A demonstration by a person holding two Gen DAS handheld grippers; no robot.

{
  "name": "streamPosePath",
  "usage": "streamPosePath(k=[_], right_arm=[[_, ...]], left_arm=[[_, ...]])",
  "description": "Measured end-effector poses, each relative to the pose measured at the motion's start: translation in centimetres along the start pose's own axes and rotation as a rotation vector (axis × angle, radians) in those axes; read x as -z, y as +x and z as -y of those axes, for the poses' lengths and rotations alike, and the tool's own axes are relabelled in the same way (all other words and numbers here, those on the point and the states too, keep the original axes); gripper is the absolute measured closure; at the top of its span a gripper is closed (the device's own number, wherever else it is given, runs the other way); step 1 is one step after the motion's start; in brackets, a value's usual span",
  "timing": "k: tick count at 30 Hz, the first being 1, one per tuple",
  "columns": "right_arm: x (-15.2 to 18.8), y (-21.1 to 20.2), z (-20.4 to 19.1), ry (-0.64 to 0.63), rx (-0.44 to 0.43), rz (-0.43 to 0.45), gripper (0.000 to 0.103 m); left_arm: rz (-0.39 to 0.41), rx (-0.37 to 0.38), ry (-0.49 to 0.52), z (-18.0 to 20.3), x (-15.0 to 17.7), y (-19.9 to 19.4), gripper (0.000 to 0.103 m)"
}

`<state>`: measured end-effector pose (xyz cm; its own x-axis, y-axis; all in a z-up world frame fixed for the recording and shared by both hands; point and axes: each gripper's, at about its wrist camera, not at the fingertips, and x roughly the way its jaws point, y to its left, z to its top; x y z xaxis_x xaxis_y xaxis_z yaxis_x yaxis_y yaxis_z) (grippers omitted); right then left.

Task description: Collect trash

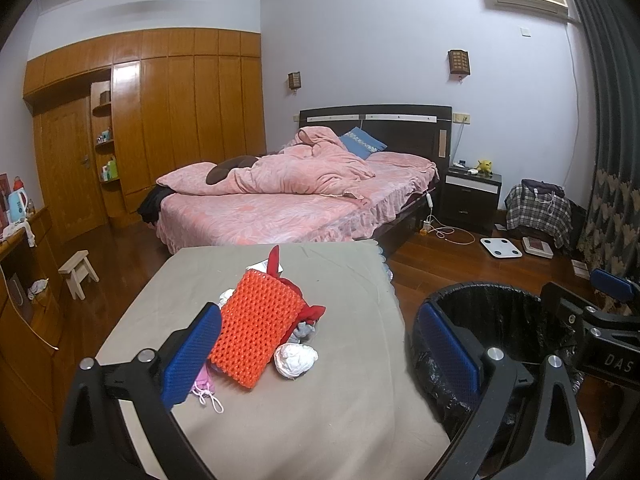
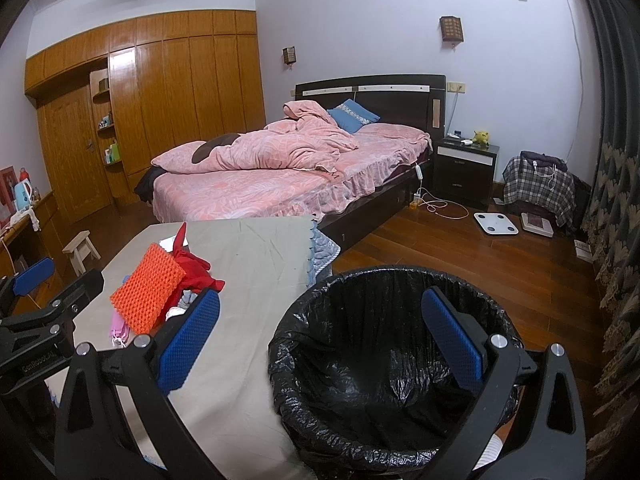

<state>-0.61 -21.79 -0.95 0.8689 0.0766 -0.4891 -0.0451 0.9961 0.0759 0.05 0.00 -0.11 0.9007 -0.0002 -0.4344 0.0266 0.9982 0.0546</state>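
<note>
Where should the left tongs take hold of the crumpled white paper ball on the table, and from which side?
Pinch the crumpled white paper ball across its middle, coming from above and the near side. It lies clear at the pile's near edge, with the orange mesh pad close on its left. The left tongs are open.
</note>
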Motion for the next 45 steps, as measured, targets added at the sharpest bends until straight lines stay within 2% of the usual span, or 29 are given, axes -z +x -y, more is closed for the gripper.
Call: streamPosePath(k=[45], right_arm=[[0.06,0.2,-0.1,0.003,-0.003,-0.006,0.005]], left_arm=[[-0.004,0.004,-0.005,-0.23,0.15,-0.19,0.006]])
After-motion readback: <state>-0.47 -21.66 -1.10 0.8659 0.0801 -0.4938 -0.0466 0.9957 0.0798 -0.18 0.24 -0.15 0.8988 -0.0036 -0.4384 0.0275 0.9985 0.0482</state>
